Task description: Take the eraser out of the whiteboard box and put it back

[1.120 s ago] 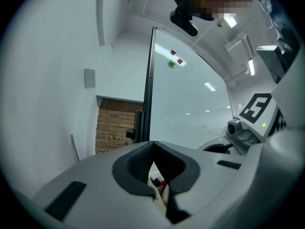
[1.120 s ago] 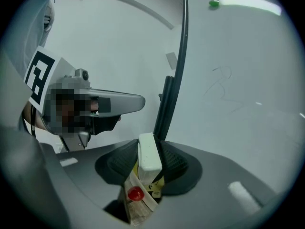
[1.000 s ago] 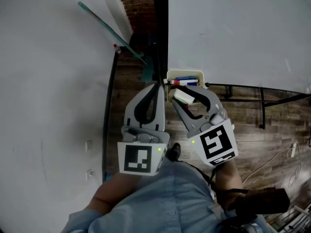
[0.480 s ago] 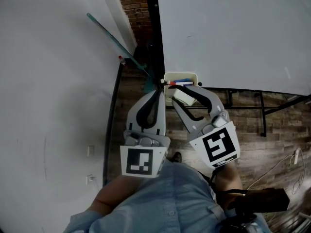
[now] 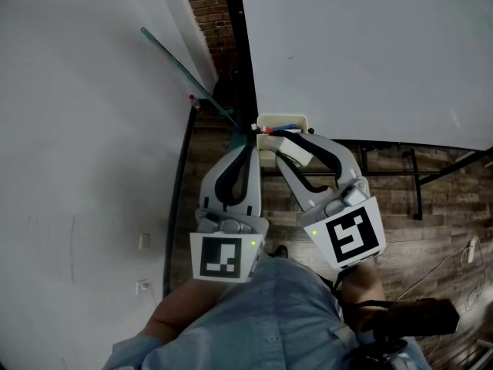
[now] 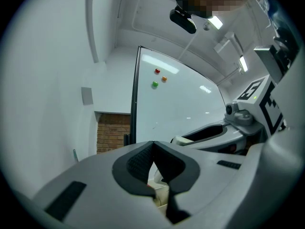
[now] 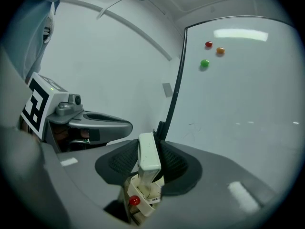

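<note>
Looks like the taking-out step, with right gripper point(image 7: 150, 147) jaws clamped on the eraser point(image 7: 147, 159) just above the whiteboard box point(image 7: 144, 202), left gripper point(image 6: 153, 146) jaws together and empty beside that box; calls next for lowering the eraser straight back in, then parting the jaws.

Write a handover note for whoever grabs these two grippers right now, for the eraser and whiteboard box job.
Left gripper: shut, empty, next to the whiteboard box.
Right gripper: shut on the eraser, held upright just above the whiteboard box.
Done: eraser gripped and raised; its lower end looks close to the box mouth.
Left: lift it clear, then lower it back in and open the jaws.
</note>
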Available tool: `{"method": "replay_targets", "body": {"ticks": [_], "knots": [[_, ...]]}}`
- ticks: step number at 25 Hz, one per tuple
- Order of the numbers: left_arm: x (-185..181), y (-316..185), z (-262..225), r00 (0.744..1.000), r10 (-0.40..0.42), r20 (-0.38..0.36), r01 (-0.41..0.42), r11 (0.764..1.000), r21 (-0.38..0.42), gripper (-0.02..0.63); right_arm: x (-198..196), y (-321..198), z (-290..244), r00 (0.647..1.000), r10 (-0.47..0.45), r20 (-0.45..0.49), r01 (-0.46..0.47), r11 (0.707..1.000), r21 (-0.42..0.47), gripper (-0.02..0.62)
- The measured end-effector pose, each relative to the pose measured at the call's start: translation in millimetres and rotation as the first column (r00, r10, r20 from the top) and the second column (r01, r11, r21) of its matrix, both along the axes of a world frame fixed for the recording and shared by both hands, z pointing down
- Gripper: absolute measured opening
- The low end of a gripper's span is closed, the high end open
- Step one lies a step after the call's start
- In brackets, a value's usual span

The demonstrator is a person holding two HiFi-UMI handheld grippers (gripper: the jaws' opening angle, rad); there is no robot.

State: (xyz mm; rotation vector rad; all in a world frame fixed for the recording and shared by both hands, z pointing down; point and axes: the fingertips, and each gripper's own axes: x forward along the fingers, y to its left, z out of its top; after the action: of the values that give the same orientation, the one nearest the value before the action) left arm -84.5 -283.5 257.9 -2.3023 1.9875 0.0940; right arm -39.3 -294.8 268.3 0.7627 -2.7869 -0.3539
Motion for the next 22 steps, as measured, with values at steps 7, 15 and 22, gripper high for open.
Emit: {"method": "replay_targets", "body": {"ticks": [7,15,22], "knots": [[1.7,2.8,-2.3,1.000,0.001,0.004,-0.001,1.000,0.007,0.005,3.7,4.1,-6.2,1.000,0.001,0.005,-0.002,1.000,0.019,0.141],[7.4,2.8,-3.1,1.000,0.012,0.002,-0.012,1.000,0.013,0.006,7.9,4.7,-8.4,1.000,0.003,0.009,-0.004,1.000,0.030,0.141],[6.1,2.9,-7.4,1.000,0.020,-0.015,-0.019,1.000,0.023,0.005,8.8,3.3,-8.5,1.000,0.002,0.008,-0.002,1.000,0.031,0.141]]}}
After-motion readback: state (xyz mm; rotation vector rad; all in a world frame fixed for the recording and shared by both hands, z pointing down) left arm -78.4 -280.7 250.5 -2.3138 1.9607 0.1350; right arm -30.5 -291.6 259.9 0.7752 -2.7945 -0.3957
